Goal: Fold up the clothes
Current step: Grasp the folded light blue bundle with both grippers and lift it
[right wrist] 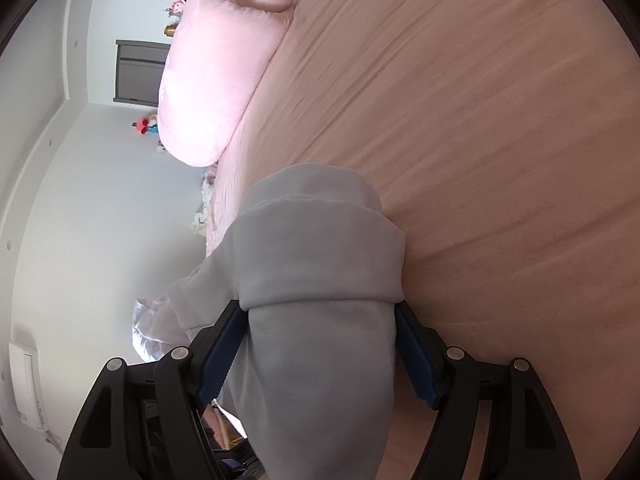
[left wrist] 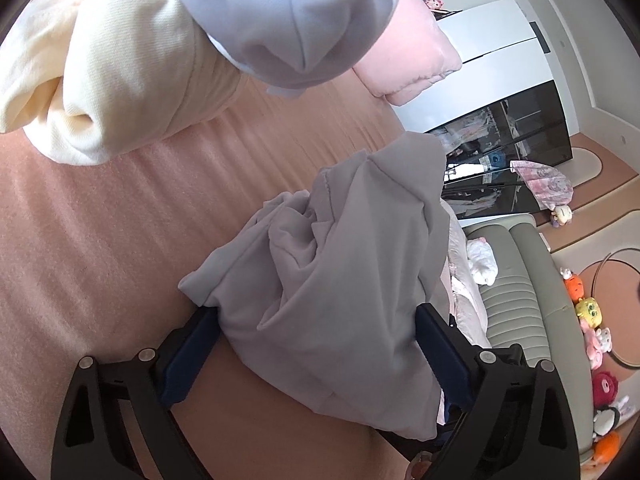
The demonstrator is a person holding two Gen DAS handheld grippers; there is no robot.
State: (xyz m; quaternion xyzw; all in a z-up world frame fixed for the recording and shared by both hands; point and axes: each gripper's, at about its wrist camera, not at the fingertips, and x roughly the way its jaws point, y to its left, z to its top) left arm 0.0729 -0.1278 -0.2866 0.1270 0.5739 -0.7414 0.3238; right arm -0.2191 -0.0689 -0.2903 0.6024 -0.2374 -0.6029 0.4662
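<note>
A bulky grey garment point(left wrist: 332, 280) lies bunched on the pink bed sheet point(left wrist: 100, 240) near its right edge. My left gripper point(left wrist: 316, 310) stands wide around the near end of this bundle, its blue pads point(left wrist: 188, 356) pressing both sides, and cloth drapes over the right finger. In the right wrist view the same grey garment point(right wrist: 320, 260) is folded into a thick roll. It fills the gap of my right gripper point(right wrist: 318, 305), and both pads point(right wrist: 416, 356) touch it. A rolled cream garment point(left wrist: 92, 80) and a lavender garment point(left wrist: 288, 20) lie farther up the bed.
A pink pillow point(left wrist: 404, 52) point(right wrist: 216, 72) sits at the bed's far edge. Beyond the edge are a padded grey bench point(left wrist: 520, 280), plush toys point(left wrist: 592, 320) on the floor and a dark glass cabinet point(left wrist: 520, 140). The pink sheet point(right wrist: 480, 140) stretches wide to the right.
</note>
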